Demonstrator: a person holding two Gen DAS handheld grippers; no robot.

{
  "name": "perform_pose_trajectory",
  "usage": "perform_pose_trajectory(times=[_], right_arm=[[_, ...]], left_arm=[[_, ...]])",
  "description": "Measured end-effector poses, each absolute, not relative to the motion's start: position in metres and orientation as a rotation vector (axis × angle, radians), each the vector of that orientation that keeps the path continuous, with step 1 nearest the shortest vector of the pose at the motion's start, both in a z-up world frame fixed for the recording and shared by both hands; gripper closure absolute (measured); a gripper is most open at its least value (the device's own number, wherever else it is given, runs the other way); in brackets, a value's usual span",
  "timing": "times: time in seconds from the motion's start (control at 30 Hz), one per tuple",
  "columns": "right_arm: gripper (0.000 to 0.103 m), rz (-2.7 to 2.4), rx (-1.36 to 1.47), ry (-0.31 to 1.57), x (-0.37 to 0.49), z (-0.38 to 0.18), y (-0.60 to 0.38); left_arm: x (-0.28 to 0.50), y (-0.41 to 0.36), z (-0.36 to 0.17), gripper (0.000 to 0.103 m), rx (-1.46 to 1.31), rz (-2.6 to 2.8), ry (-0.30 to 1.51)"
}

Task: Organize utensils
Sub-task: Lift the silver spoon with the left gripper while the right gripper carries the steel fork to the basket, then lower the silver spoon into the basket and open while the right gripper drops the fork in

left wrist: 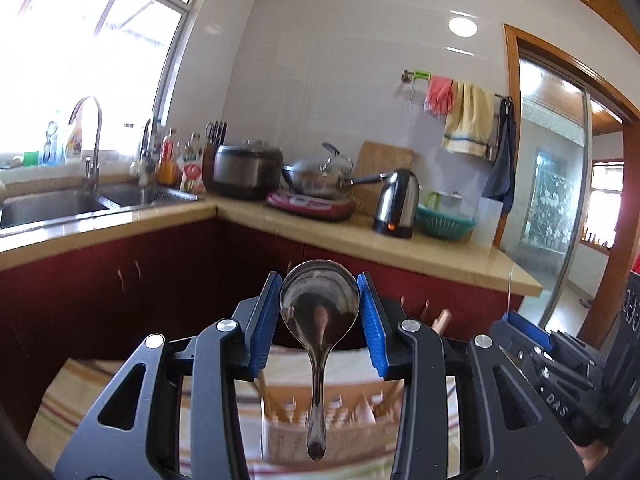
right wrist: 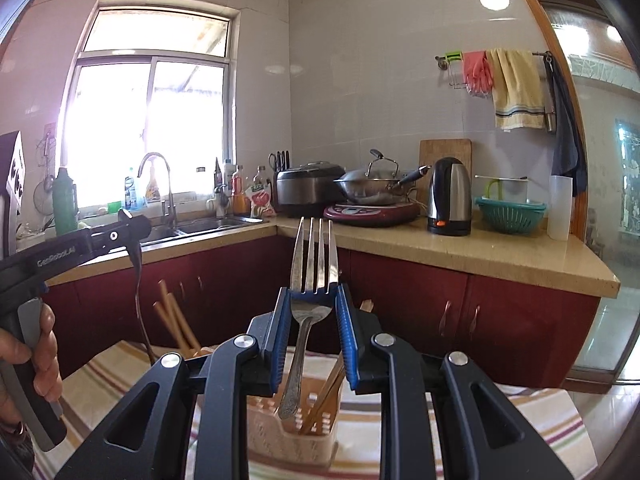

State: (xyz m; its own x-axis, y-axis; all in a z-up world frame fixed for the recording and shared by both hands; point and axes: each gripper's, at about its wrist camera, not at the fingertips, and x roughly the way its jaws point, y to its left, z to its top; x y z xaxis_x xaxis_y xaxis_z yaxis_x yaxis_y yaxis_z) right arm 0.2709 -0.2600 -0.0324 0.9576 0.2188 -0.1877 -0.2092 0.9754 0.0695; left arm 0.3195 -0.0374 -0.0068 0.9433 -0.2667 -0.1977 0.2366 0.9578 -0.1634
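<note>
Spoon (left wrist: pixel 319 312) clenched in left gripper (left wrist: pixel 319 300) — fork (right wrist: pixel 312 280) in right gripper (right wrist: pixel 313 304).

Kitchen corner, white tiled walls (right wrist: pixel 360 60). Sliding window (right wrist: pixel 152 120) behind the sink (right wrist: pixel 200 226), strong daylight blowing it out. L-shaped tan bench (right wrist: pixel 480 252) over dark red cabinets (right wrist: pixel 520 320). On it: rice cooker (right wrist: pixel 308 190), wok (right wrist: pixel 372 188) on a red hob, kettle (right wrist: pixel 448 196), green basket (right wrist: pixel 510 212). Towel rail (right wrist: pixel 504 54) with pink gloves and yellow towel. Wood-framed glass door (left wrist: pixel 560 184) at right. Round ceiling light (right wrist: pixel 495 0).
</note>
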Motion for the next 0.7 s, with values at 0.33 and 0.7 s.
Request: perform_pose_trajectory(times=[0.33, 0.7], right_arm=[[0.079, 0.249, 0.059, 0.227, 0.305, -0.058, -0.253], [0.079, 0.255, 0.042, 0.369, 0.319, -0.113, -0.238]], left_arm=[[0.367, -0.056, -0.040, 0.065, -0.114, -0.242, 0.239], [0.386, -0.067, -0.106, 0.065, -0.057, -0.211, 0.362]])
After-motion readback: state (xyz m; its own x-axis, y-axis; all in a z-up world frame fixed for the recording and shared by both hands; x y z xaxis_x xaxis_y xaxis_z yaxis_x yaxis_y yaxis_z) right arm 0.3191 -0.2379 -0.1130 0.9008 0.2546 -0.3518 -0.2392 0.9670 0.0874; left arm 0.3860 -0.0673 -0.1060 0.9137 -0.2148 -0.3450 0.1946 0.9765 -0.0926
